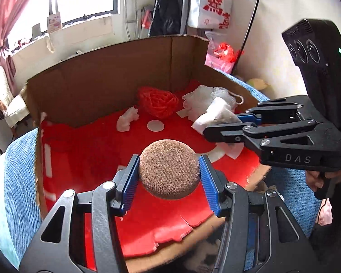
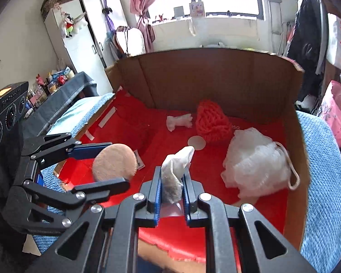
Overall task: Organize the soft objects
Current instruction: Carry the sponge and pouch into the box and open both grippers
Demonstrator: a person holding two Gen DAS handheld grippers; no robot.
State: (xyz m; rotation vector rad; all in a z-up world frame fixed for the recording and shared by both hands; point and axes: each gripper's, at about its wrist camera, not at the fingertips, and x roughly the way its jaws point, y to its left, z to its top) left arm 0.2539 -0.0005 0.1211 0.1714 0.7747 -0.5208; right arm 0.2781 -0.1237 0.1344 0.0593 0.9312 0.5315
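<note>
My left gripper is shut on a round brown powder puff, held above the red mat inside the cardboard box. It also shows in the right wrist view. My right gripper is shut on a folded white gauze cloth, held above the mat; it appears in the left wrist view. On the mat lie a red yarn ball, a white mesh bath sponge, a small white foam piece and a round white cotton pad.
The box's tall cardboard wall stands at the back and right side. The box sits on a blue knitted blanket. A white wardrobe, a cluttered side table and a window lie beyond.
</note>
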